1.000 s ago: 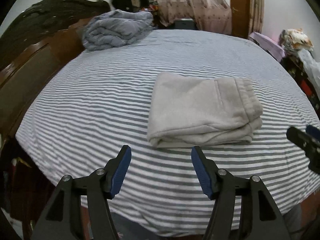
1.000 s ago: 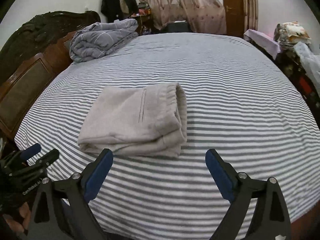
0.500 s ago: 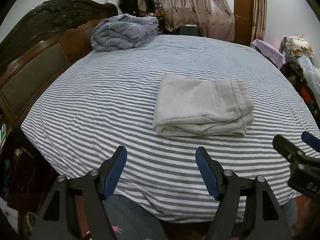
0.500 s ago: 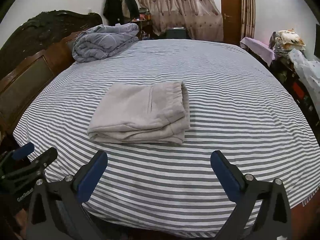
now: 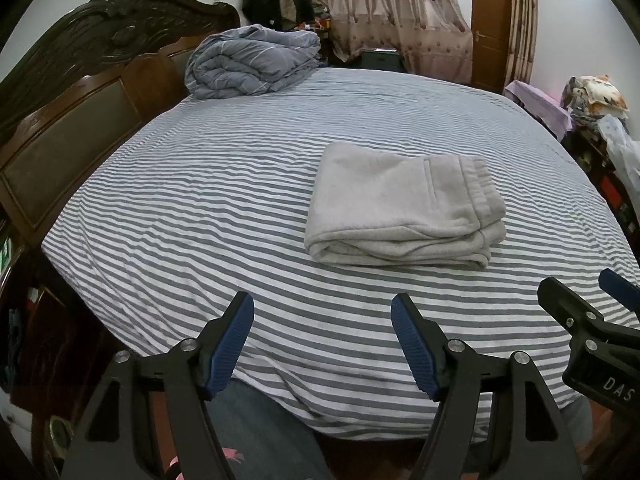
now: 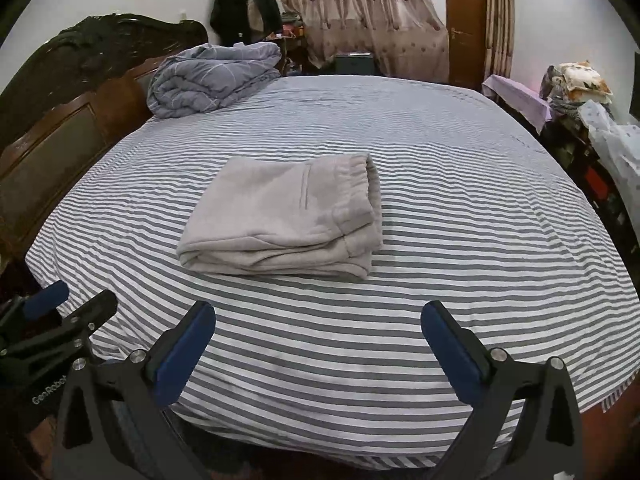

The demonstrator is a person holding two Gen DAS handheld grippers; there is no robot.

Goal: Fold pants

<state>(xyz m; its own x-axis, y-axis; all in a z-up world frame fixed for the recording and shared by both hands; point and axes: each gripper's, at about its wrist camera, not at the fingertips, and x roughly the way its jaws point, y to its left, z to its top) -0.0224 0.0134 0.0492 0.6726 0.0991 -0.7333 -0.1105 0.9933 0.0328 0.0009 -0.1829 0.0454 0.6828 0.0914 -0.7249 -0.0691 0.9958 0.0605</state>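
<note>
- Near the middle of the left wrist frame, a little right of center, lie the pants (image 5: 404, 216), grey and folded into a thick rectangular stack; in the right wrist view they sit left of center (image 6: 288, 220).
- Their elastic waistband forms the right-hand end of the stack, and the rounded fold faces the bottom of both frames.
- Under them is the bed (image 5: 200, 200), covered in a grey-and-white striped sheet; the pants rest flat on it and nothing else touches them.
- Below the pants in the left view is my left gripper (image 5: 322, 320), its blue-padded fingers (image 5: 232, 344) spread wide and holding nothing, over the near edge of the bed and apart from the stack.
- My right gripper (image 6: 318, 334) sits at the bottom of its own frame, fingers (image 6: 452, 352) also spread wide and empty, likewise short of the pants.
- Each gripper shows in the other's view: the right one at the lower right edge, the left one at the lower left edge.
- Toward the upper left, a bundled blue-grey quilt (image 5: 252, 64) lies on the far corner of the bed beside the dark wooden headboard (image 5: 80, 92).
- Along the top are patterned curtains (image 5: 392, 4) and a brown door (image 5: 490, 20).
</note>
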